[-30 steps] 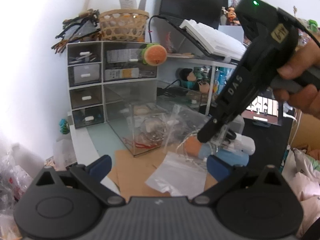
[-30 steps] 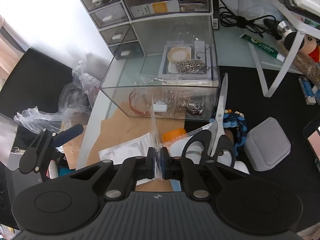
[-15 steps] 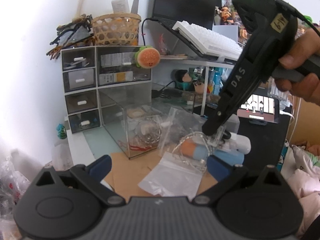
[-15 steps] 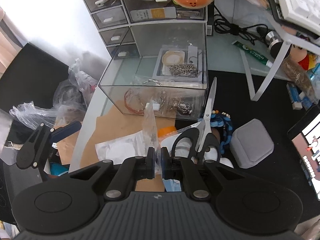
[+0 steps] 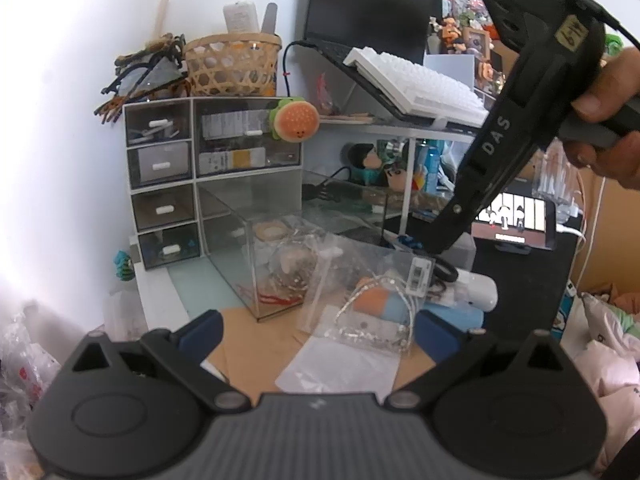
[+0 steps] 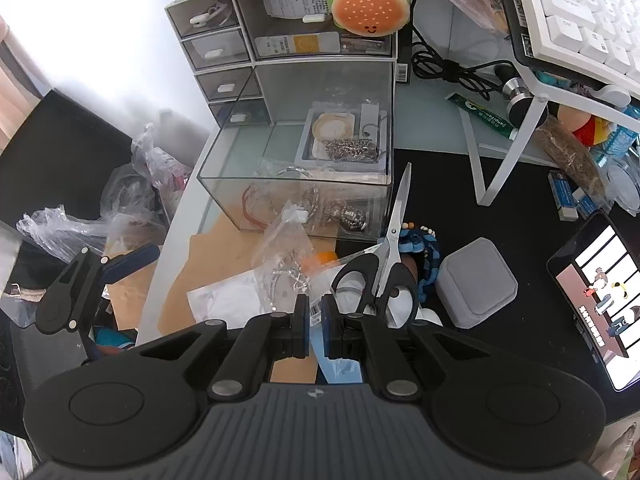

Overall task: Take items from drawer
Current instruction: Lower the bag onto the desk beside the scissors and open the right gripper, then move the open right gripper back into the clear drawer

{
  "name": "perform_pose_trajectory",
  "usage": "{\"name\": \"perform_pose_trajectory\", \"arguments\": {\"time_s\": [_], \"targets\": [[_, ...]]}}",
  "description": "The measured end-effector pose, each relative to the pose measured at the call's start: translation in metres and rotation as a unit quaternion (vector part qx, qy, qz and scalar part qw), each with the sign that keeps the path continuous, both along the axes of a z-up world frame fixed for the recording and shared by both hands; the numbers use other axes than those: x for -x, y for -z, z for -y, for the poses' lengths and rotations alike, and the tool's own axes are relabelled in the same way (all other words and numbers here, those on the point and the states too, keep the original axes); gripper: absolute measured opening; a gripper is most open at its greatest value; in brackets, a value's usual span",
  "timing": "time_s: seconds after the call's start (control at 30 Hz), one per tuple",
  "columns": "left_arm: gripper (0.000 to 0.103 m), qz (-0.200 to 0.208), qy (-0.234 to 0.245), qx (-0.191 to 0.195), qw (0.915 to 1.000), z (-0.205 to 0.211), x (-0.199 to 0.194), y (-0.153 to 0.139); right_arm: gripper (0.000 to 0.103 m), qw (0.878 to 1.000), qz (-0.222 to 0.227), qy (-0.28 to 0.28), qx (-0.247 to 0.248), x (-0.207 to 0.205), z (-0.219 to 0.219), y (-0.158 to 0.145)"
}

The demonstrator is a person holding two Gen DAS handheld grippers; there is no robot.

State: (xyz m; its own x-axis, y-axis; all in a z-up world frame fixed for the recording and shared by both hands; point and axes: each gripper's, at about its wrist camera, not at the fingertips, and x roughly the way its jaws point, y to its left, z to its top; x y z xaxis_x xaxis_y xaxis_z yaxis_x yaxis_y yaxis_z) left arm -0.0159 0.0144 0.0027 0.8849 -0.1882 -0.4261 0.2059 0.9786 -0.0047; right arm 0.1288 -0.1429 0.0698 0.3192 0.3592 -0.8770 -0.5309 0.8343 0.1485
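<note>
We find the right gripper point(image 6: 315, 322) clamped on a clear bag point(image 6: 286, 256) holding a chain, just ahead of its fingers and outside the clear drawer point(image 6: 296, 188). The left gripper point(image 5: 316, 330) stands apart, empty. Beyond the bag, the drawer contains bangles and a tray; we judge removal partly done.

A home desk: keyboard point(image 5: 424, 80), drawer organiser point(image 5: 208, 168), toy figures point(image 5: 456, 28), clutter.

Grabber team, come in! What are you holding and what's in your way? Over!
Right gripper shut on clear bag with silver chain. Left gripper open, empty. Clear drawer pulled out, jewellery inside. Scissors close beside the bag.
</note>
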Motion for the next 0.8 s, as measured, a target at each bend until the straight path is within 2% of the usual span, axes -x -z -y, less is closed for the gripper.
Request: {"name": "perform_pose_trajectory", "arguments": {"time_s": [0.13,0.2,0.27,0.3,0.53,0.8], "targets": [[0.103,0.000,-0.002,0.000,1.0000,-0.001,-0.001,0.000,0.009,1.000,0.005,-0.002,0.001,0.002,-0.002,-0.008],[0.103,0.000,-0.004,0.000,1.0000,-0.002,-0.001,0.000,0.016,1.000,0.008,-0.001,-0.003,0.002,-0.001,-0.014],[0.103,0.001,-0.005,0.001,1.0000,-0.003,-0.001,0.000,0.041,1.000,0.011,0.001,-0.007,0.002,0.000,-0.019],[0.103,0.001,-0.005,0.002,1.0000,-0.003,-0.001,0.000,0.043,1.000,0.013,0.002,-0.010,0.002,0.001,-0.022],[0.103,0.000,-0.009,0.007,0.9999,-0.008,-0.001,0.001,0.045,1.000,0.015,0.010,-0.015,-0.002,0.003,-0.028],[0.103,-0.005,-0.022,0.019,0.9996,-0.016,-0.002,0.002,0.060,1.000,0.014,0.012,-0.022,-0.003,-0.002,-0.023]]}}
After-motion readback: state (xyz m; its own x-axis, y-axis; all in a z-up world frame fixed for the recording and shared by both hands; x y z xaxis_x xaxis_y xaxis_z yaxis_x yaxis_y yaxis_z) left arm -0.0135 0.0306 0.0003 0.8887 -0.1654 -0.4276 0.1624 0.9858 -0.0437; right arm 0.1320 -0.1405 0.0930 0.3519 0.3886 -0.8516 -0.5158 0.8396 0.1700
